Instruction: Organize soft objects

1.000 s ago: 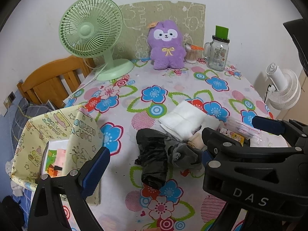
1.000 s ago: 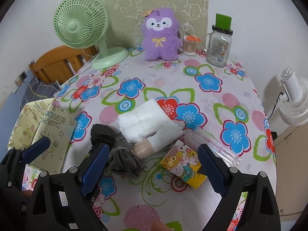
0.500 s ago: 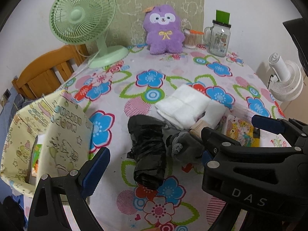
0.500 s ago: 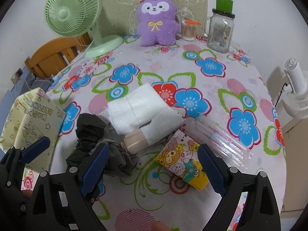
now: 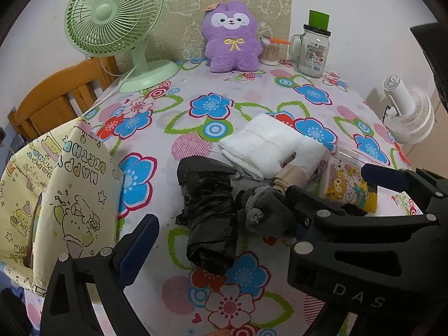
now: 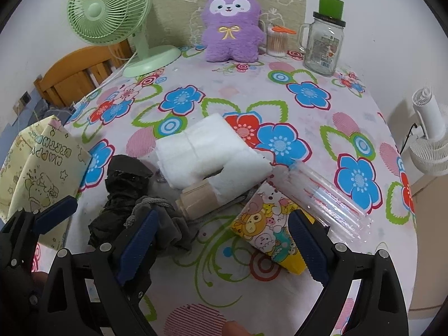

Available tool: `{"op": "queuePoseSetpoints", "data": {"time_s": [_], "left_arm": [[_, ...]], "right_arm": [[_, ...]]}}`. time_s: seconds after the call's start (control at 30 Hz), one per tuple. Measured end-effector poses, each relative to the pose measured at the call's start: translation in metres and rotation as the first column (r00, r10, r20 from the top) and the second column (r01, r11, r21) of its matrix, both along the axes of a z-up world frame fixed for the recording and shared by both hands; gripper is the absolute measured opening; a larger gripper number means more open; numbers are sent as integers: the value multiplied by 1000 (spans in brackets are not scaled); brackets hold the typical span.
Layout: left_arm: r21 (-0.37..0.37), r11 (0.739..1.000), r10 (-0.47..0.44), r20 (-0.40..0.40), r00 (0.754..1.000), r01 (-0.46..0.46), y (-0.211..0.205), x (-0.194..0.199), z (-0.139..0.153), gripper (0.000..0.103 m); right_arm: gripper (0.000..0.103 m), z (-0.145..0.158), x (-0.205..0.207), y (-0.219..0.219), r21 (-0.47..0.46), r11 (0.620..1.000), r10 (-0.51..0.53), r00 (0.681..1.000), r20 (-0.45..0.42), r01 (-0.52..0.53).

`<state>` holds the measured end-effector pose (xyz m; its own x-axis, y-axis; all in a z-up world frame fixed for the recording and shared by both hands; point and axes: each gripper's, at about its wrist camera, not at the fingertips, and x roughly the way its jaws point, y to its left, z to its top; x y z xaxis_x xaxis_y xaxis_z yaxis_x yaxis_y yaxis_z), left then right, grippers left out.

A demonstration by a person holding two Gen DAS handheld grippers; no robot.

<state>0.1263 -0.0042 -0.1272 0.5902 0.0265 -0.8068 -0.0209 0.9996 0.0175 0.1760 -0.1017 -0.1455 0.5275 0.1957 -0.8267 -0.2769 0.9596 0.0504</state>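
right wrist view: right gripper [image 6: 221,240] jaws wide open, empty; left gripper [image 6: 42,215] likewise. crumpled grey drawstring cloth pouch [image 6: 168,221] lies at 9 o'clock on floral bench [image 6: 280,98]; likely light, limp; pinch its bunched middle.

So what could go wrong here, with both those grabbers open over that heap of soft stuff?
The grey pouch lies tangled with the black bundle and its cord runs under the white towel, so a pull might drag them along. The right gripper could close on the cartoon packet instead. The clear plastic sleeve lies close by and might get knocked.
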Motion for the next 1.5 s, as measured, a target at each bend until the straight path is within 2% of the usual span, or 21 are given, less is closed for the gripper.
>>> {"op": "queuePoseSetpoints", "data": {"time_s": [0.47, 0.57, 0.7, 0.77, 0.8, 0.83, 0.93, 1.03, 1.23, 1.5], "left_arm": [[-32, 999, -6, -7, 1000, 6, 14, -9, -8, 99], [-50, 999, -3, -10, 1000, 2, 19, -11, -10, 95], [-58, 998, -18, -10, 1000, 17, 21, -12, -11, 75], [-68, 997, -31, -12, 999, 30, 21, -13, -12, 57], [-73, 997, -34, -15, 999, 33, 22, -13, -13, 45], [-73, 997, -35, -19, 999, 33, 22, -14, -13, 38], [-75, 997, -33, -36, 999, 30, 24, -13, -18, 32], [-86, 996, -26, -20, 999, 24, 27, -14, -18, 30], [-54, 998, -26, 12, 1000, 27, 26, -18, -12, 30], [-38, 999, -12, -11, 1000, 12, 30, -21, -17, 30]], "right_arm": [[96, -3, -10, 14, -25, 999, 21, 1000, -9, -21], [96, -4, -11, 17, -30, 999, 24, 1000, -9, -25], [96, -6, -10, 22, -35, 999, 29, 999, -14, -30], [96, -7, -9, 24, -36, 999, 33, 999, -19, -34], [96, -9, -9, 26, -39, 999, 36, 999, -23, -37], [96, -10, -9, 27, -43, 998, 37, 999, -25, -38], [96, -12, -8, 29, -50, 998, 38, 999, -30, -39], [96, -13, -7, 28, -43, 998, 36, 999, -36, -37], [96, -13, -5, 27, -41, 999, 28, 999, -38, -30], [96, -18, -1, 35, -29, 998, 52, 997, -63, -53]]}}
